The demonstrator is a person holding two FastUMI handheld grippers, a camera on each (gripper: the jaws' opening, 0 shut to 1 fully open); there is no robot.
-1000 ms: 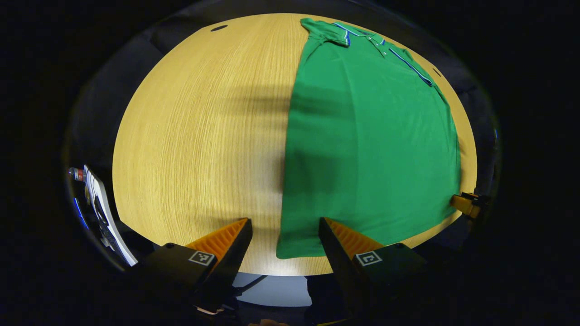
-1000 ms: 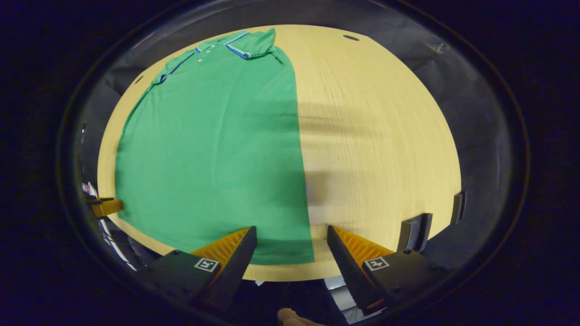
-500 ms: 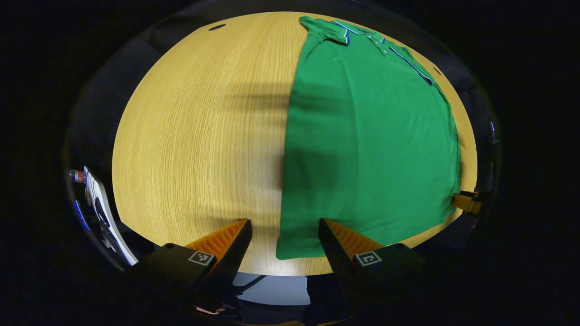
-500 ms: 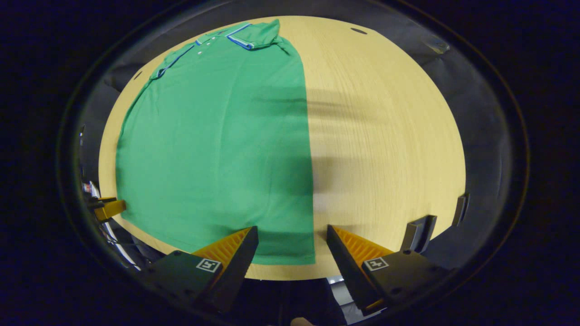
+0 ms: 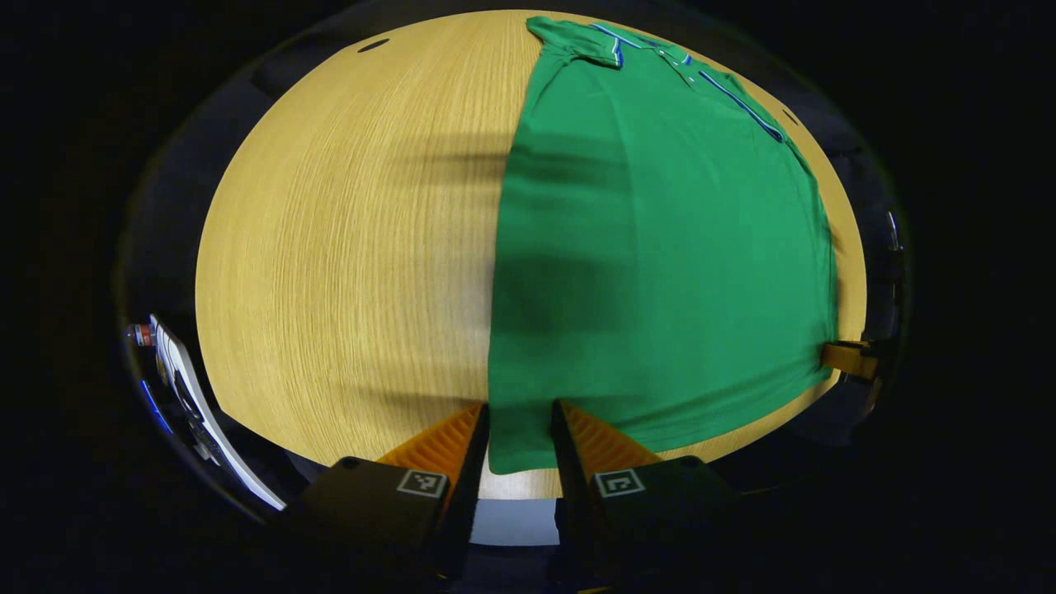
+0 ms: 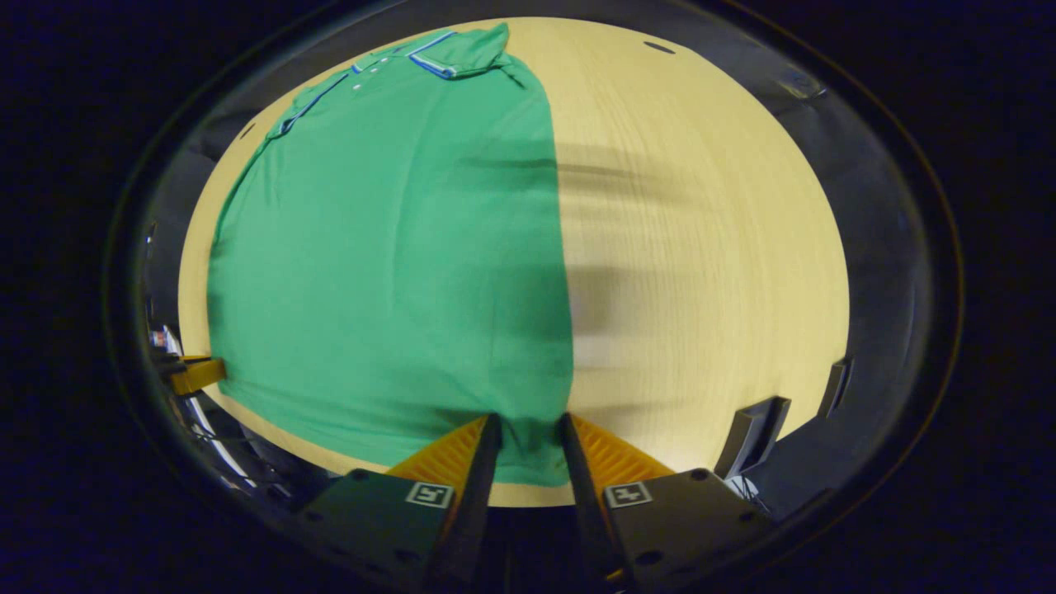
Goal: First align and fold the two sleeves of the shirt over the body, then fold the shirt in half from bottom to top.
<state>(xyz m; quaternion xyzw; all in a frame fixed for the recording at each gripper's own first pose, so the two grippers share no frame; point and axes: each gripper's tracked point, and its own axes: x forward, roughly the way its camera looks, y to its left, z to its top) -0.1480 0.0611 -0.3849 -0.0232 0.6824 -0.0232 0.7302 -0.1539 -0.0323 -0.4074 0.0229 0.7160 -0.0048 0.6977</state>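
1. Shirt (image 5: pixel 660 247), left gripper view: a green polo shirt lies flat on the wooden table (image 5: pixel 346 247), covering the right part of the tabletop. Its long axis runs away from the camera, with the collar (image 5: pixel 615 45) at the far edge and the hem (image 5: pixel 528 454) at the near edge. The sleeves appear already folded onto the body, since both side edges run straight. The left gripper (image 5: pixel 518 429) stands at the near left corner of the hem, its fingers narrowed around the cloth. Whether both press on it cannot be told with certainty, though the fabric sits between them. This corner placement probably prepares the bottom-to-top fold. The other gripper (image 5: pixel 846 359) shows at the hem's far right corner.

2. Shirt (image 6: pixel 388 247), right gripper view: the same garment covers the left part of the table (image 6: pixel 701 247), collar (image 6: pixel 458 54) far, hem (image 6: pixel 528 470) near. The right gripper (image 6: pixel 528 445) pinches the near right hem corner; the cloth puckers slightly between its narrowed fingers, which suggests a real grip. The other gripper (image 6: pixel 194 373) appears at the opposite hem corner.

3. Judgement: holding both hem corners keeps the edge taut and level, so the hem can be carried toward the collar along the long axis.
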